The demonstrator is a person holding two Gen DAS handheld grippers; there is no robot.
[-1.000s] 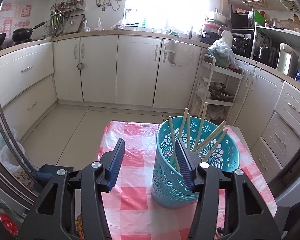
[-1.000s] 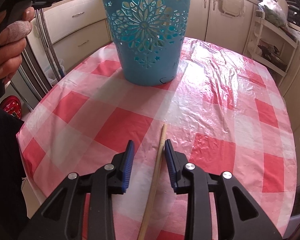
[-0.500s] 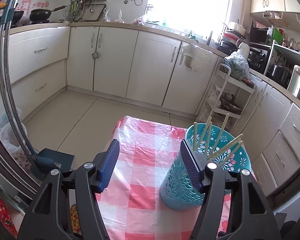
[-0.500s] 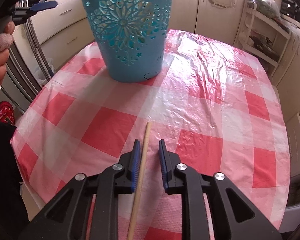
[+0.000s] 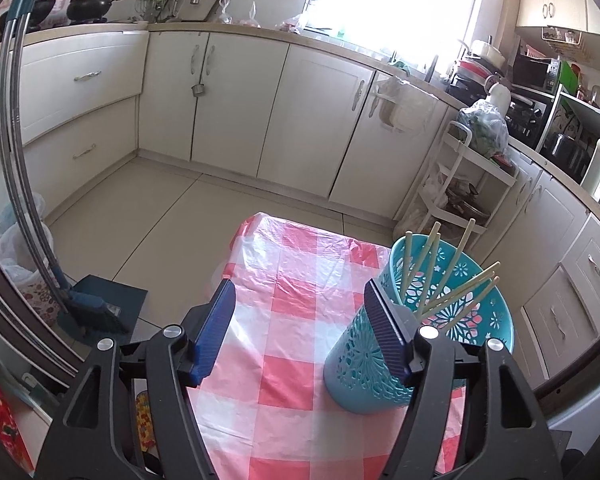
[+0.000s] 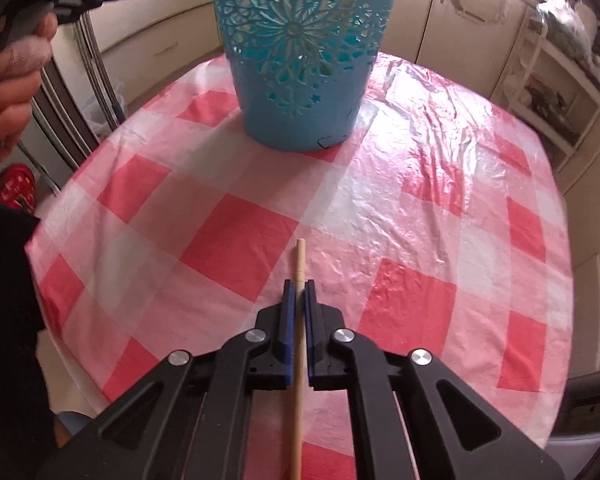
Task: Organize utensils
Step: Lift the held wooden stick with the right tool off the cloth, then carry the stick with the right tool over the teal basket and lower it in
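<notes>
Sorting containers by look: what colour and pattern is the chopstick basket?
Teal basket, with cut-out flower patterns; clearest in the right wrist view.

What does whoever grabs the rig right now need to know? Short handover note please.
Right gripper: jaws have just closed on the loose chopstick, which lies on the checked tablecloth; whether it has left the cloth yet cannot be told.
Left gripper: open, nothing between its jaws, jaws have just been opening; it is beside the teal basket, not gripping it.
Basket stands upright on the table, several chopsticks already in it.
Done: most chopsticks binned, the loose one gripped.
Left: probably lift this chopstick and drop it in the basket. No other loose utensil is in view.
</notes>
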